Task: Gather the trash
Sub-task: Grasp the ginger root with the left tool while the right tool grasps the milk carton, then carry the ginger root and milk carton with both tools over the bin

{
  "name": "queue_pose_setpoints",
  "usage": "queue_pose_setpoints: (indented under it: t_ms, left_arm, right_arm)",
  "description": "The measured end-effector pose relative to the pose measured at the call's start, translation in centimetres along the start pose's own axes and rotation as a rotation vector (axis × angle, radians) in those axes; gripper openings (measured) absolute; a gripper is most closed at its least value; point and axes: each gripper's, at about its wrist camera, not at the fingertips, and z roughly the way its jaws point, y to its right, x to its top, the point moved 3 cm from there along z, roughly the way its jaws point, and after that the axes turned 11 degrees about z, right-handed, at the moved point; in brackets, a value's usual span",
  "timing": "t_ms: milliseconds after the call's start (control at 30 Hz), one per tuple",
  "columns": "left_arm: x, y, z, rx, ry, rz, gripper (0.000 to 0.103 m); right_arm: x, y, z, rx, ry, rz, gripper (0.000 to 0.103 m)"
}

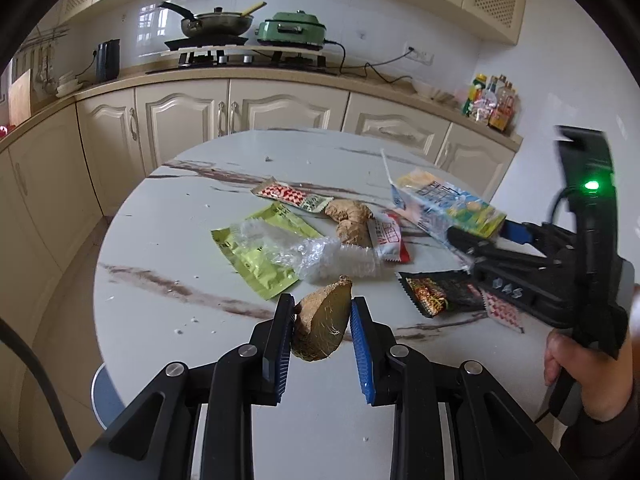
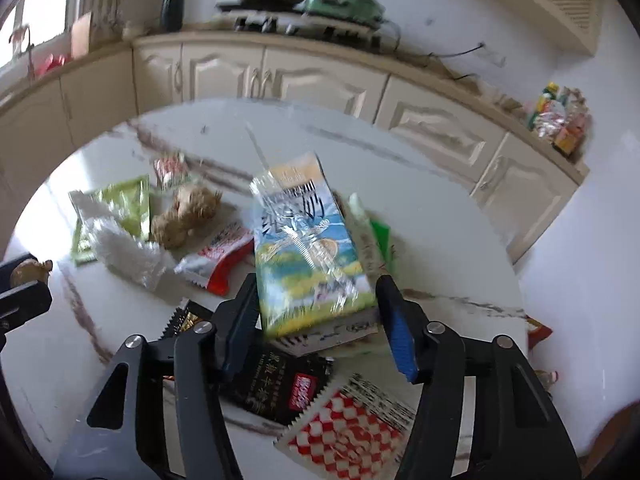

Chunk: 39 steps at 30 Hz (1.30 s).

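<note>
With my left tool pinching a ginger chunk above the near worktop and my right tool clamped on the carton over the right-hand wrappers, I should lift both steadily, squeezing evenly.

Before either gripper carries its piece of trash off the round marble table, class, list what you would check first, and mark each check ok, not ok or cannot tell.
1. Left gripper shut on the brown cut root piece: ok.
2. Root piece lifted off the round marble table: ok.
3. Right gripper gripping the blue-green milk carton: cannot tell, blurred.
4. Carton clear of the black snack wrapper: cannot tell.
5. Bin in sight: not ok.
</note>
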Motion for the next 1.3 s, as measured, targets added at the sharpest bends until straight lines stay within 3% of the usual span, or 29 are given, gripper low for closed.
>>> queue_pose_setpoints:
  t_ms: [200, 400, 767, 933, 1067, 1300]
  left_arm:
    - [-0.3, -1.0, -3.5, -0.018, 0.066, -0.026, 0.024]
    - [-1.6, -2.7, -6.9, -0.010, 0.105, -0.045, 0.024]
    - [-3.8, -5.7, -12.2, 0.008, 0.155, -0.096, 0.024]
    - [-5.1, -9.5, -15.4, 0.071, 0.186, -0.137, 0.024]
    - [-6.8, -13.4, -17.5, 0.152, 0.181, -0.190, 0.024]
    - [-11.3, -20.7, -18.5, 0.273, 0.083, -0.296, 0.024]
  right_arm:
    - [0.8, 0.7, -4.8, 0.032, 0.107, 0.061, 0.048]
    - [0.5, 0.0, -7.3, 0.084, 0.123, 0.084, 0.047]
    - [0.1, -4.2, -13.4, 0.129, 0.302, 0.088, 0.047]
    - [1.3, -9.4, -16.2, 0.223, 0.384, 0.023, 0.047]
    - [1.8, -15.7, -16.6, 0.326, 0.399, -0.050, 0.047]
    - [0.6, -28.0, -14.4, 0.500, 0.354, -0.190, 0.047]
